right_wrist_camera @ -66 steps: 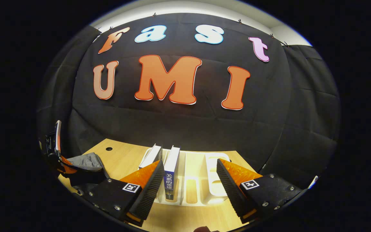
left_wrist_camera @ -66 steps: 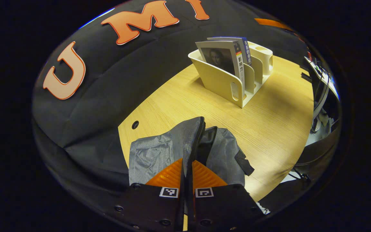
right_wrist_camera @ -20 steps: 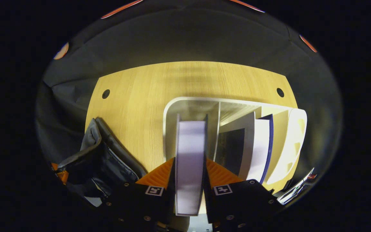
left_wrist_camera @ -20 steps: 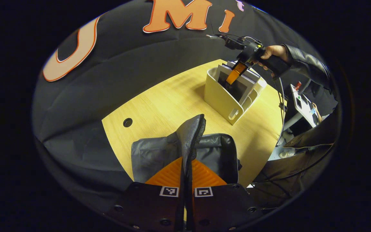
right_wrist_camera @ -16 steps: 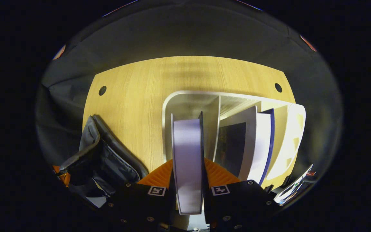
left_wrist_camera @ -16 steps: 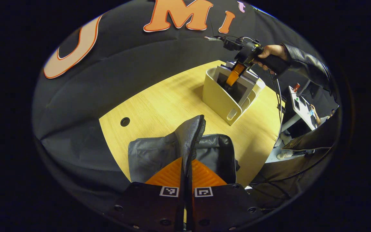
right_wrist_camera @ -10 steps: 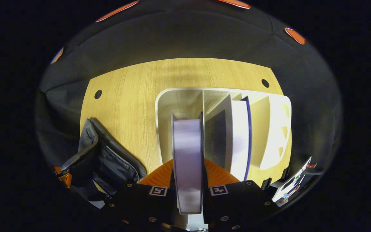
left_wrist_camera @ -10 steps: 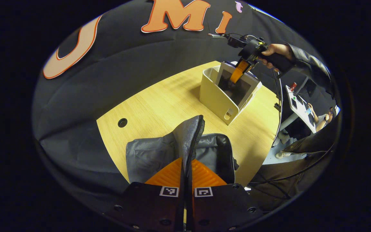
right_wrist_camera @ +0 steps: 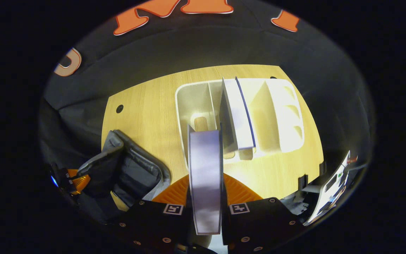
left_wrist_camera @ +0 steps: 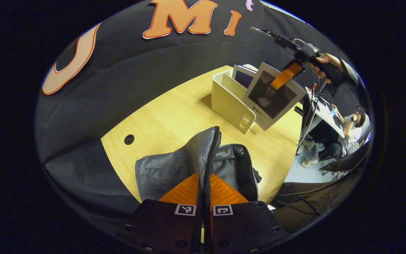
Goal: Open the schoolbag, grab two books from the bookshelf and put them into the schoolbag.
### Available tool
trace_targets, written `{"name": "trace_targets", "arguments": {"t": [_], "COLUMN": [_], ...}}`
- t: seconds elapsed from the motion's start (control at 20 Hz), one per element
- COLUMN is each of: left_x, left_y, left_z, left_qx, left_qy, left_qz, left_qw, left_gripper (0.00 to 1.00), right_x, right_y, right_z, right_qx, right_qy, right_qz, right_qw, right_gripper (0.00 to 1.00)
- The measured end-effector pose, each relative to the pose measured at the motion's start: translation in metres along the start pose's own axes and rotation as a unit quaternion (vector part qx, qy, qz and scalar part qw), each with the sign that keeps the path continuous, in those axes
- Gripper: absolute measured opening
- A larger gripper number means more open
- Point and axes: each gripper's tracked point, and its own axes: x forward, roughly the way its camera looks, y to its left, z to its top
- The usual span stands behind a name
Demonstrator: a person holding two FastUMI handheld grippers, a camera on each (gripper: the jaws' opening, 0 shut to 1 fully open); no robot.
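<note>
So the left gripper [left_wrist_camera: 204, 188] has its fingers pinched on the schoolbag [left_wrist_camera: 192, 165] flap edge, holding it upright so the mouth gapes open on the worktop [left_wrist_camera: 174, 113]. Makes sense, it needs a wide target. The right gripper [right_wrist_camera: 205, 190] clamps the first book [right_wrist_camera: 204, 176] by its top edge, hanging clear of the bookshelf [right_wrist_camera: 196, 102]. The second book [right_wrist_camera: 237, 113] sits in its middle slot.

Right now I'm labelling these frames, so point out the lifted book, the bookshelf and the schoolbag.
Lifted book [left_wrist_camera: 271, 100], left gripper view, front cover.
Bookshelf [right_wrist_camera: 194, 100], right gripper view, emptied left slot's wall.
Schoolbag [left_wrist_camera: 160, 171], left gripper view, grey outer fabric.
</note>
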Motion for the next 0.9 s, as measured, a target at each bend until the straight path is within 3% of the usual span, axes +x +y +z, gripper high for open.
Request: {"name": "trace_targets", "arguments": {"t": [0.4, 0.6, 0.9], "left_x": [0.008, 0.002, -0.004], "left_y": [-0.001, 0.0, 0.007], "left_z": [-0.001, -0.004, -0.003], "left_qx": [0.01, 0.012, 0.009], "left_qy": [0.002, 0.0, 0.002], "left_qz": [-0.013, -0.008, -0.003], "left_qw": [1.0, 1.0, 1.0], "left_gripper": [0.04, 0.04, 0.04], "right_x": [-0.017, -0.033, -0.054], "right_y": [-0.001, 0.01, 0.046], "right_z": [-0.081, -0.09, -0.092], "right_qx": [0.066, 0.106, 0.169], "right_qy": [0.003, -0.023, -0.058], "right_qz": [0.036, 0.089, 0.197], "right_qw": [0.997, 0.99, 0.964], "right_gripper": [0.33, 0.33, 0.32]}}
